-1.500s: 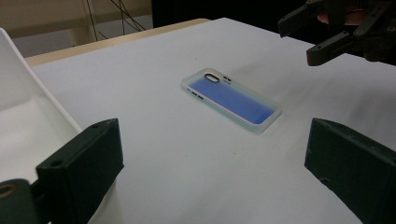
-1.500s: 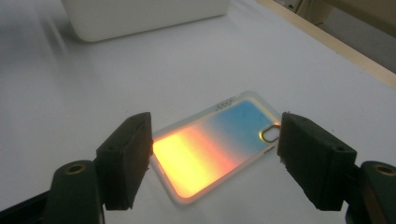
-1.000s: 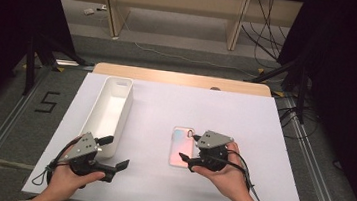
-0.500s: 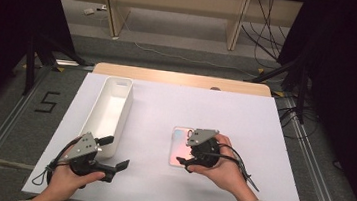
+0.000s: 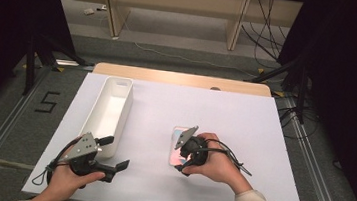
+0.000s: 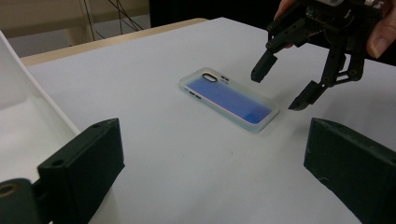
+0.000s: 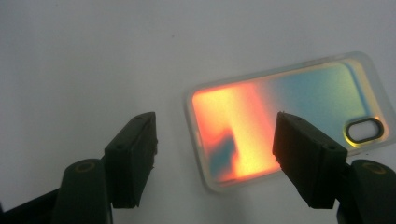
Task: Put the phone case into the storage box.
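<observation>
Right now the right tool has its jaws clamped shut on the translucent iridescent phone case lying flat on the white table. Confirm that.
Not clamped. The right tool hangs open above the translucent iridescent phone case, its jaws apart and just closing slightly, touching nothing; the left gripper view shows the gap. The case does lie flat on the white table.

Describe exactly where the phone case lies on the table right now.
In the high view the phone case lies flat on the white table, right of the white bin, directly beneath the open right gripper.
</observation>
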